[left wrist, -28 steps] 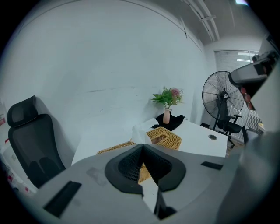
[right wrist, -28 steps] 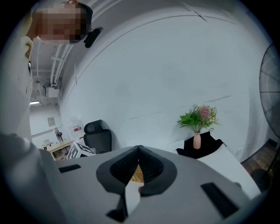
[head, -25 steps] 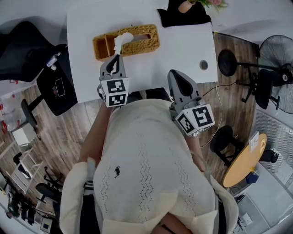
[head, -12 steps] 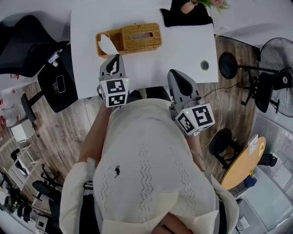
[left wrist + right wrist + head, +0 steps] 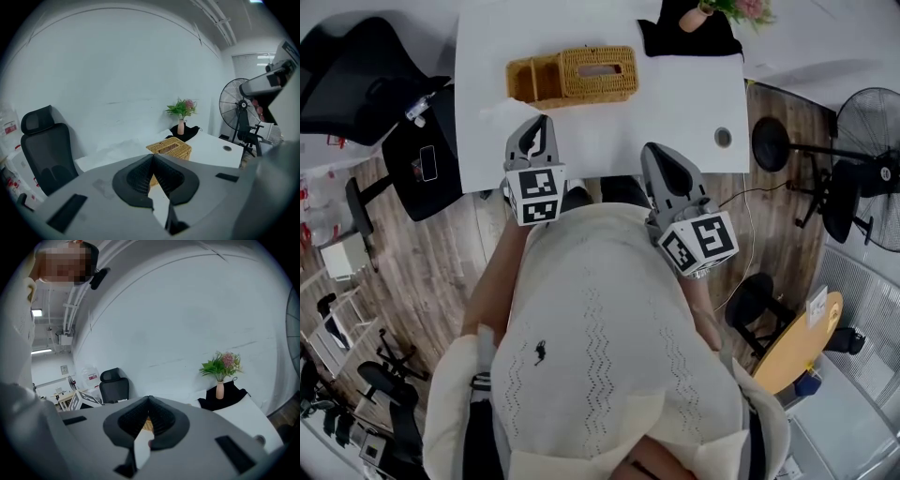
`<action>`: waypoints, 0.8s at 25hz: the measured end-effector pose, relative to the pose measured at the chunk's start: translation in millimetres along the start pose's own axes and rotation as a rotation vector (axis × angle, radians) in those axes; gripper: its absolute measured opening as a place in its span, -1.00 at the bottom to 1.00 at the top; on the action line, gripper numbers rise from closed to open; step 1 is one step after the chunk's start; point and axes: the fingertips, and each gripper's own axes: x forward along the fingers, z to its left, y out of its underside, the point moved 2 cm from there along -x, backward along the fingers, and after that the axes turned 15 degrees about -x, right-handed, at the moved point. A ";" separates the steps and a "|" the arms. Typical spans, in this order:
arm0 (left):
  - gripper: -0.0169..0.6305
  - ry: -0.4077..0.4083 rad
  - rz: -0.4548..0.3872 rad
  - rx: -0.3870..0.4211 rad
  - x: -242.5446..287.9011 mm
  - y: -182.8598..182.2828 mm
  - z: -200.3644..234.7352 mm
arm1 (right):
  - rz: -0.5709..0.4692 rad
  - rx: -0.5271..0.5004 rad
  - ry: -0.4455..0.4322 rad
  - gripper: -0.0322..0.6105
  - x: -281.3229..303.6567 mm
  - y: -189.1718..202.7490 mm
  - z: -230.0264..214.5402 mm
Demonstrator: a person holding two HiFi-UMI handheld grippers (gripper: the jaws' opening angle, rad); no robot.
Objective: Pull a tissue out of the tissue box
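Observation:
The woven wicker tissue box (image 5: 584, 74) stands at the far side of the white table (image 5: 675, 103); no tissue sticks out of its slot. A loose white tissue (image 5: 500, 109) lies flat on the table, in front of the box's left end. My left gripper (image 5: 541, 122) hovers just right of that tissue, short of the box, shut and holding nothing. My right gripper (image 5: 654, 150) is at the table's near edge, also shut and empty. The box (image 5: 169, 149) shows just past the left gripper (image 5: 153, 155) in its own view. A sliver of wicker (image 5: 147, 423) shows behind the right gripper (image 5: 149, 398).
A vase of flowers (image 5: 698, 16) on a black cloth (image 5: 686, 37) stands at the table's back right. A cable hole (image 5: 723, 138) sits near the right edge. A black office chair (image 5: 356, 70) is to the left, a standing fan (image 5: 862, 159) to the right.
The tissue that stood up out of the box one second ago has come free, dropped past the box's left end and now lies on the table. Both grippers have barely moved.

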 end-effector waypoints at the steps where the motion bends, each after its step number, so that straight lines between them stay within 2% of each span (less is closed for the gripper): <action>1: -0.91 -0.002 -0.004 -0.001 -3.5 0.3 -0.3 | -0.002 -0.001 -0.007 -0.90 -0.5 0.3 1.7; 11: -0.91 -0.017 -0.048 -0.025 -33.5 -0.8 -5.1 | -0.014 -0.014 -0.057 -0.90 -4.7 3.3 15.1; 20: -0.91 0.007 -0.095 -0.059 -59.2 -13.4 -10.1 | -0.013 -0.021 -0.076 -0.90 -5.1 4.3 21.8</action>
